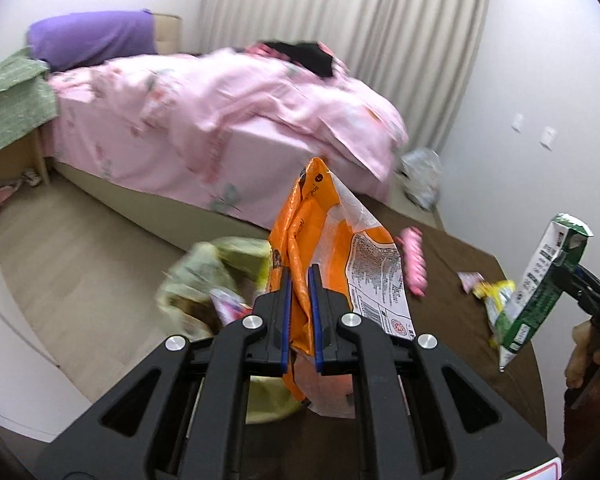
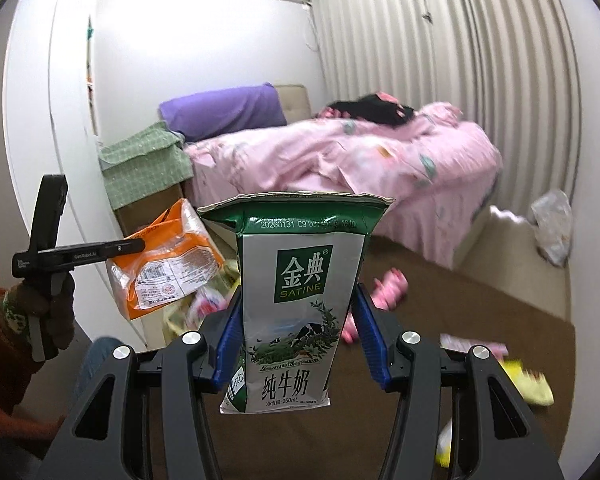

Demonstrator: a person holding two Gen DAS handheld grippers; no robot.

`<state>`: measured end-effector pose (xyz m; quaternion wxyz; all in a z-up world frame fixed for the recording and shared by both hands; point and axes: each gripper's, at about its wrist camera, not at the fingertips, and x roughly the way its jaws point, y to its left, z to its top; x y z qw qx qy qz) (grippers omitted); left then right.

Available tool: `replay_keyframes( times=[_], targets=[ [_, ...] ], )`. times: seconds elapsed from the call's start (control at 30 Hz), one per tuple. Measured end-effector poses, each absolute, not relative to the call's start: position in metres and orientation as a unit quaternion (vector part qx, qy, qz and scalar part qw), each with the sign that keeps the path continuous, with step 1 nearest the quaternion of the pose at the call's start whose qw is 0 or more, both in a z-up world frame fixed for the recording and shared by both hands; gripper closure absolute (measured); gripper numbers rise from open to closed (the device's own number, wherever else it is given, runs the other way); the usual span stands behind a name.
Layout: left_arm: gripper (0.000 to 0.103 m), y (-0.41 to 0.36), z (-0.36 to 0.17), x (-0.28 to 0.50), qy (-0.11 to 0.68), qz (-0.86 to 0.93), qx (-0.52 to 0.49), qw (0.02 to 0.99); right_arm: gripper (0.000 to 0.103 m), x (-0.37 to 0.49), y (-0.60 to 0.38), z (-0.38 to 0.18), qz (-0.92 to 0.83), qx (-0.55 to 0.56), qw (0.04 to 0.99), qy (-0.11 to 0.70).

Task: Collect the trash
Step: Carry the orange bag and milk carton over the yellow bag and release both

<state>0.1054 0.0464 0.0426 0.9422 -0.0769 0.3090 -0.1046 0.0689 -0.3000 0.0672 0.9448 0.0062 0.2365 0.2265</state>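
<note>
My left gripper [image 1: 300,276] is shut on an orange snack bag [image 1: 328,240], which hangs crumpled between its blue pads above a brown surface [image 1: 440,248]. My right gripper [image 2: 299,292] is shut on an upright green and white milk carton [image 2: 300,300] with its top torn open. The left wrist view shows that carton [image 1: 540,284] at the far right. The right wrist view shows the orange bag [image 2: 168,264] at the left. A pink wrapper [image 1: 414,260], a yellow wrapper [image 1: 496,292] and a small pale wrapper [image 1: 470,280] lie on the brown surface. A blurred yellow-green bag [image 1: 204,276] holding wrappers sits below my left gripper.
A bed with a pink quilt [image 1: 228,120] and a purple pillow [image 1: 92,38] fills the background before pale curtains [image 1: 340,8]. A green cloth [image 1: 12,100] covers a cabinet at the left. Crumpled clear plastic [image 1: 422,176] lies by the right wall. Pale wood floor [image 1: 80,248] runs along the bed.
</note>
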Motion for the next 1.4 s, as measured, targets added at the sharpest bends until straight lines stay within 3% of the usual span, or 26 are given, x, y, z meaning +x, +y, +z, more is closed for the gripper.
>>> replay_keyframes(
  times=[0.3, 0.63, 0.97, 1.4],
  targets=[
    [0.095, 0.102, 0.039, 0.131, 0.291, -0.040, -0.069, 0.953, 0.053, 0.136, -0.230, 0.074, 0.290, -0.001, 0.930, 0.227],
    [0.095, 0.108, -0.032, 0.184, 0.335, -0.045, -0.057, 0.939, 0.053, 0.224, -0.136, 0.025, 0.354, 0.015, 0.901, 0.249],
    [0.095, 0.094, -0.108, 0.214, 0.433, -0.097, -0.053, 0.895, 0.054, 0.274, -0.088, -0.083, 0.359, -0.014, 0.834, 0.418],
    [0.095, 0.090, -0.119, 0.206, 0.444, -0.110, -0.054, 0.887, 0.054, 0.289, -0.067, -0.104, 0.372, -0.058, 0.801, 0.466]
  ],
)
